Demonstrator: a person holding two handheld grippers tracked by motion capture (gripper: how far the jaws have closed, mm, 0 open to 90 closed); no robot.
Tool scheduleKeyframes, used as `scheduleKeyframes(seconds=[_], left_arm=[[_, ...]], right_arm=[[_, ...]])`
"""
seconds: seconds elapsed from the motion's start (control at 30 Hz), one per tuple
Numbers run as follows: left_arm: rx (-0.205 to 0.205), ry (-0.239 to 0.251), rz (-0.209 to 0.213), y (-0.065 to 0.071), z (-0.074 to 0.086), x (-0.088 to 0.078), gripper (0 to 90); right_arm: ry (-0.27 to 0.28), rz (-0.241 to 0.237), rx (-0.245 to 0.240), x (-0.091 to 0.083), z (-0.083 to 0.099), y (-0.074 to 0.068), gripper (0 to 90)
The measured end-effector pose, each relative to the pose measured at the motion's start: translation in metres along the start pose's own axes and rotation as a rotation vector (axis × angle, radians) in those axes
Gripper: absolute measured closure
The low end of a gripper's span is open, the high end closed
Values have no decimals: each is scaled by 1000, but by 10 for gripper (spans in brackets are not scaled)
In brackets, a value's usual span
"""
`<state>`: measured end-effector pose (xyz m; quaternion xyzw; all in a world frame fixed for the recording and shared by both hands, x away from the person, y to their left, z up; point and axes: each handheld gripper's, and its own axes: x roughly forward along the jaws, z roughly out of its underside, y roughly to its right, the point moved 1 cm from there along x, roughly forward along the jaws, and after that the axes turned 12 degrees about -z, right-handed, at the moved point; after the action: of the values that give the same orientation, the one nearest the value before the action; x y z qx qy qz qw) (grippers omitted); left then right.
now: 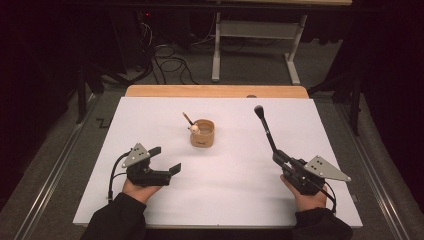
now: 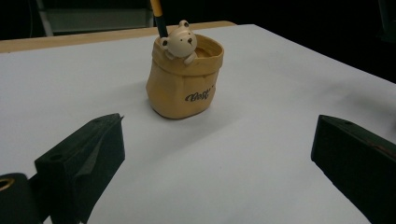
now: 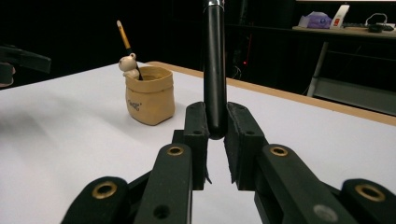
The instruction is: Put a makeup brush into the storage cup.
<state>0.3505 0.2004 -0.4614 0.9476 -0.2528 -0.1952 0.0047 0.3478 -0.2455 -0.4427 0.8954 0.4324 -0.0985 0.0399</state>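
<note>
Makeup brush (image 1: 265, 129), black-handled with a dark bristle head, is what the work seems to turn on: it sits right of centre in the high view, its head toward the upper middle and its handle running down-right into the right tongs (image 1: 282, 159). In the right gripper view the handle (image 3: 215, 65) rises straight up the middle of the frame, its rounded end pinched between the two pads.

Left of it, near the centre of the white table (image 1: 225, 200), stands a tan pouch-shaped holder (image 1: 202, 133) with a small bear figure (image 2: 180, 41) on its rim and a thin pencil-like stick (image 3: 126, 39) leaning inside.

Likely the brush is meant for that holder. The hold is near the very end of a long handle, so the brush could swing or slip as it is tilted. The holder looks light, and a push from the brush head on its rim could tip it. The stick already inside could also block the way in.

Right tongs: nearly closed, clamped on the brush handle. Left tongs (image 1: 167, 159), in the lower left of the high view, are spread wide and hold nothing, with the holder ahead of them and well apart.
</note>
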Motion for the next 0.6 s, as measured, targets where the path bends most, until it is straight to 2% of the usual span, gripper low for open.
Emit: scheduleKeyframes(seconds=[0.1,0.23,0.6], left_arm=[[-6,9,3,2,-4,-1,34],[15,16,-5,6,-10,1,34],[50,48,4,22,-43,7,34]], right_arm=[[-5,-1,-3,1,0,-1,806],[-7,-5,-8,2,0,-3,806],[-10,-6,-16,3,-1,-5,806]])
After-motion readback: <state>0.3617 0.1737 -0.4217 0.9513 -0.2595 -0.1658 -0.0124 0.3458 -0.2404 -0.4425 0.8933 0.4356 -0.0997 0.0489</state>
